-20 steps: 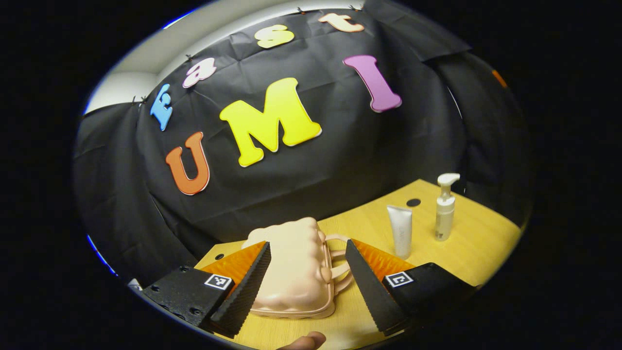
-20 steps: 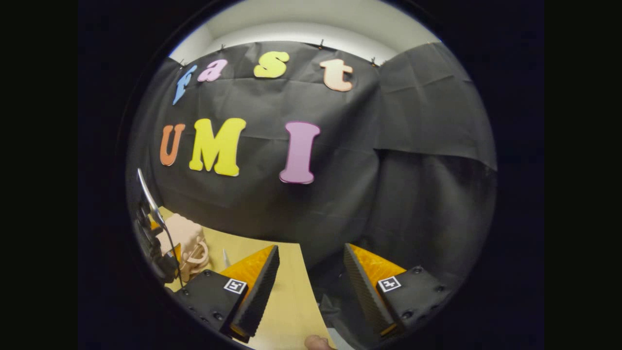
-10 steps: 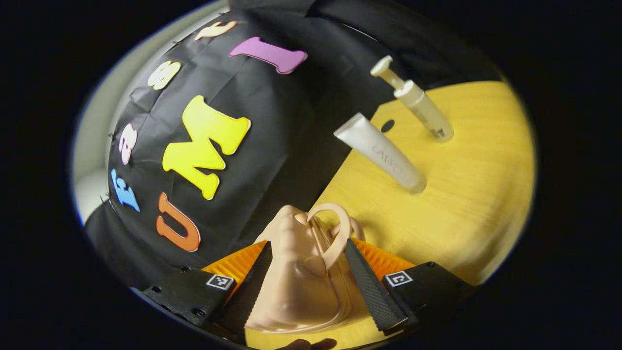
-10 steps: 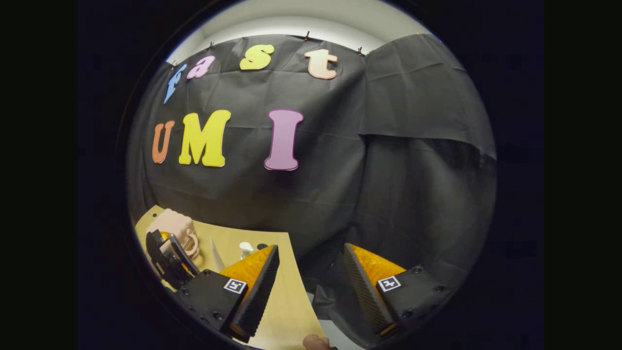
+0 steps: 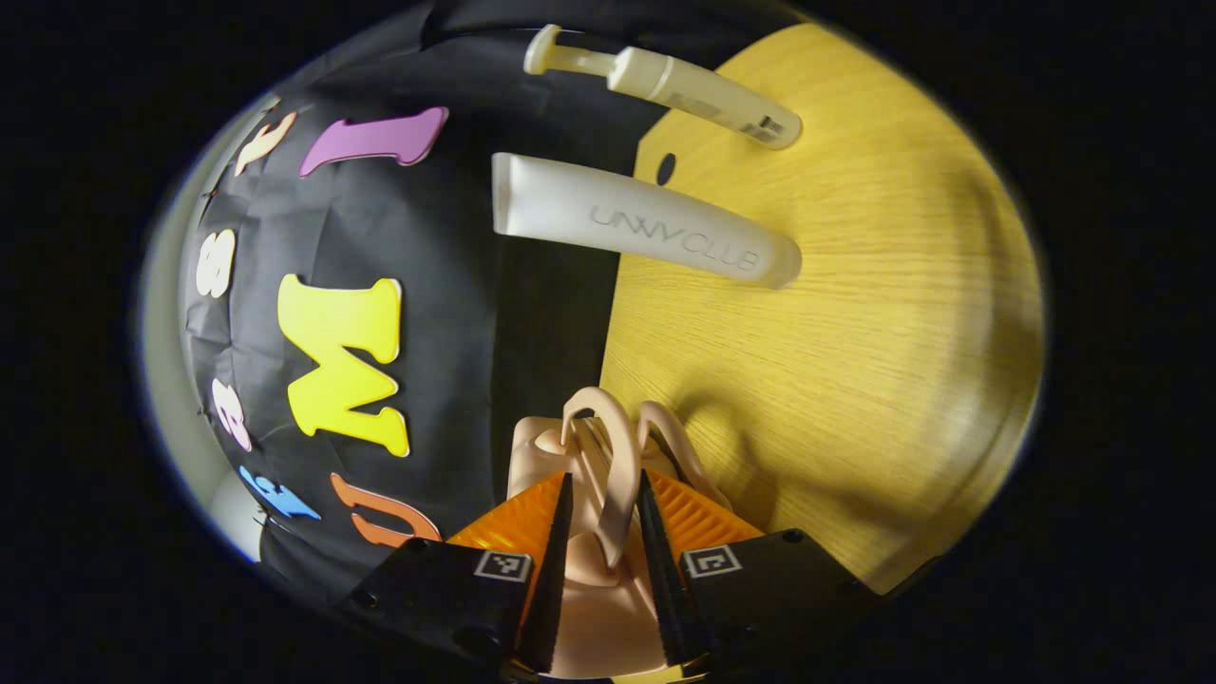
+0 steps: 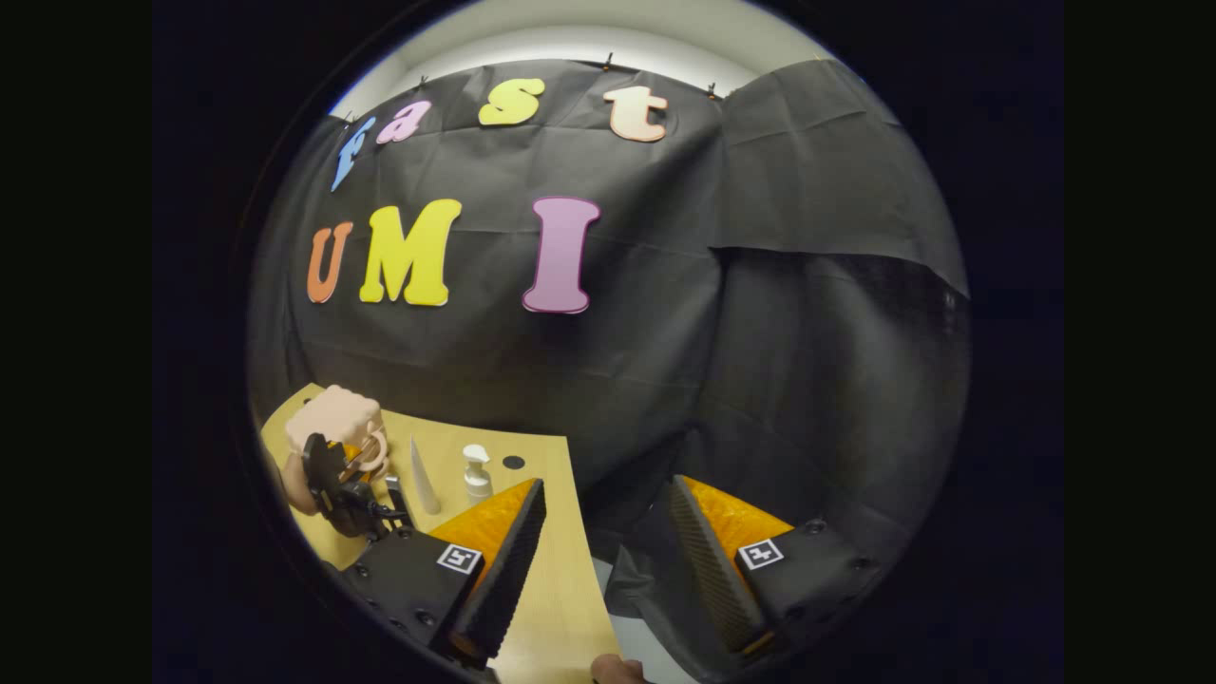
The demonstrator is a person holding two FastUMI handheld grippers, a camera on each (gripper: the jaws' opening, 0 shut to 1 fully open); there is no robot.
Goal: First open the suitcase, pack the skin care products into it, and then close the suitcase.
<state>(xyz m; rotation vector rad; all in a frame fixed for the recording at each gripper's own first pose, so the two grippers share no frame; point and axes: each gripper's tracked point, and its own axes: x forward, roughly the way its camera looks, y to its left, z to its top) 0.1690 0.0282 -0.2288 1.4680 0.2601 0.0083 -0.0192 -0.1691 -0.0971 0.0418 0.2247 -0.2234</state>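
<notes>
A small peach suitcase (image 5: pixel 538 448) stands closed at the table's back edge. My left gripper (image 5: pixel 604 480) is rolled on its side and shut on one of the case's handle loops (image 5: pixel 616 446); the other loop (image 5: pixel 673 445) lies outside the right finger. A white tube (image 5: pixel 646 223) and a white pump bottle (image 5: pixel 693 90) stand upright beyond the case. In the right gripper view the suitcase (image 6: pixel 332 418), the tube (image 6: pixel 423 475) and the pump bottle (image 6: pixel 475 472) are far left. My right gripper (image 6: pixel 603 484) hangs open over the table's right edge, holding nothing.
The wooden table (image 5: pixel 855 332) has bare surface around the products and a small dark hole (image 5: pixel 665 168) near the back. Black cloth walls close off the back and right. A hand (image 6: pixel 293 489) holds the left gripper beside the suitcase.
The left gripper moved in, rolled further onto its side and shut on a suitcase handle loop. The right gripper stayed open and shifted only slightly.
</notes>
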